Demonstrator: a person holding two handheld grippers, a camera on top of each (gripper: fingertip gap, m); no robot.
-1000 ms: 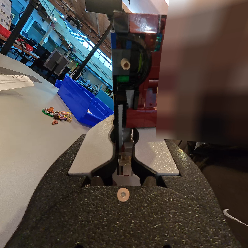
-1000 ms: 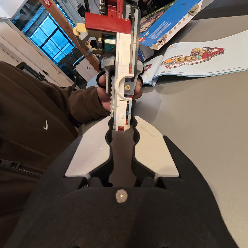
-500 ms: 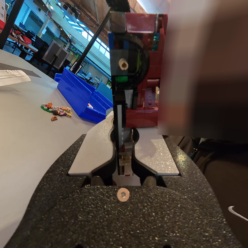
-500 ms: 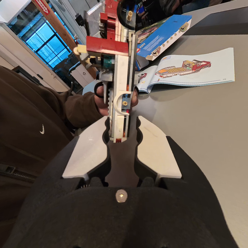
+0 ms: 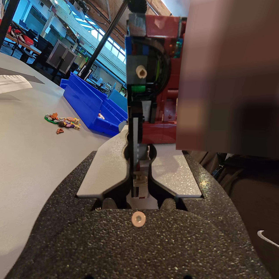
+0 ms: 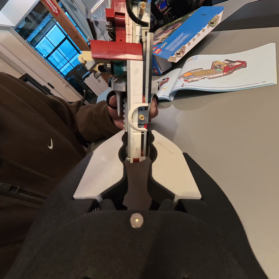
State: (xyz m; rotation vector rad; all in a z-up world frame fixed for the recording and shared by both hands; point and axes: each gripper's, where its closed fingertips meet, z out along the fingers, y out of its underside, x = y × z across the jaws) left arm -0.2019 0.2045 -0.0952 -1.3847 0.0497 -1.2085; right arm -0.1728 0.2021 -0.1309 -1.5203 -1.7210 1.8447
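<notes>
Two grippers pinch opposite ends of one brick-built vehicle model, held on edge above a grey desk. At centre frame in the left wrist view, the left gripper clamps the model's dark underside end, its pale fingers pressing a black-and-grey slab from both sides; the dark red bodywork rises above them to the upper middle of the frame. In the right wrist view the right gripper is closed on the white end of the brick model, pads tight against both faces, with a hand in a brown sleeve just behind it. Left of the left gripper, small loose figures and pieces lie on the desk beside a blue bin. At upper right of the right view, an open instruction booklet lies flat with a blue box propped just behind it.
</notes>
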